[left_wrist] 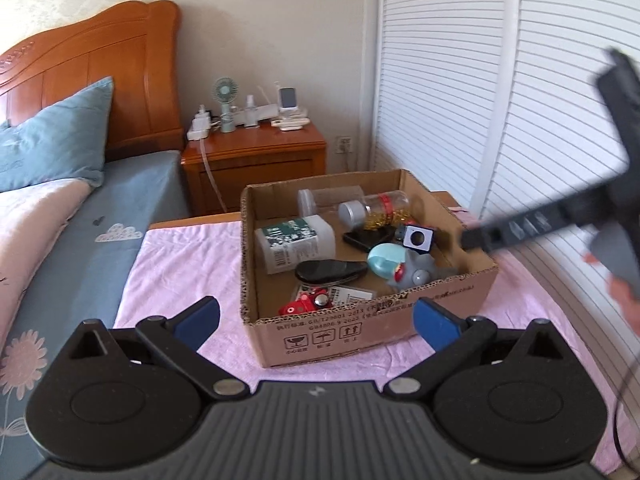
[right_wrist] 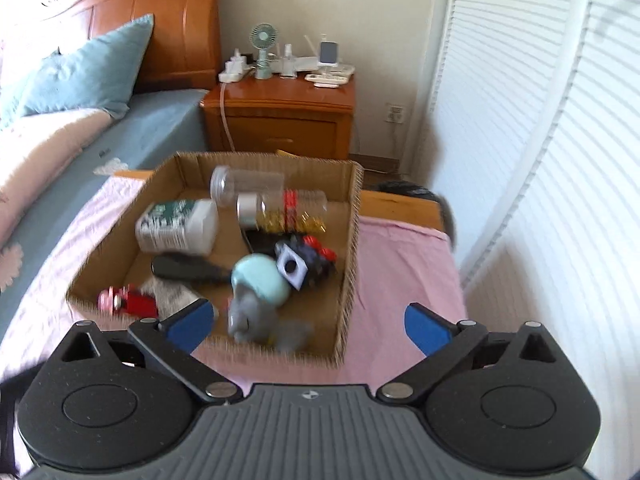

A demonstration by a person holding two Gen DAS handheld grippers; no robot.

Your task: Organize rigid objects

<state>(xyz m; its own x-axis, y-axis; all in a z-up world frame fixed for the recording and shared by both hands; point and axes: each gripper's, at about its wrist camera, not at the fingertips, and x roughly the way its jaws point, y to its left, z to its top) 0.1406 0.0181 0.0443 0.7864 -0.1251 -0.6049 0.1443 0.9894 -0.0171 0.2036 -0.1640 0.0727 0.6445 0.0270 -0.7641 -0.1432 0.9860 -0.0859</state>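
Note:
An open cardboard box (left_wrist: 360,328) stands on a pink cloth. Inside lie a white bottle with a green label (left_wrist: 294,242), a clear empty jar (left_wrist: 332,200), a silver-lidded jar of gold bits (left_wrist: 376,210), a black oval case (left_wrist: 330,272), a teal and grey toy (left_wrist: 404,266), a blue cube (left_wrist: 418,238) and a red toy (left_wrist: 306,302). My left gripper (left_wrist: 316,324) stands open at the box's near wall, holding nothing. My right gripper (right_wrist: 310,328) is open and empty above the box's near right corner, over the grey toy (right_wrist: 248,320). Its blurred black frame (left_wrist: 528,226) shows over the box's right wall.
The pink cloth (left_wrist: 180,264) covers a small table beside a bed (left_wrist: 80,240) with a blue pillow. A wooden nightstand (left_wrist: 256,160) with a fan and chargers stands behind. White louvred doors (left_wrist: 480,120) run along the right. A person's hand (left_wrist: 628,300) holds the right tool.

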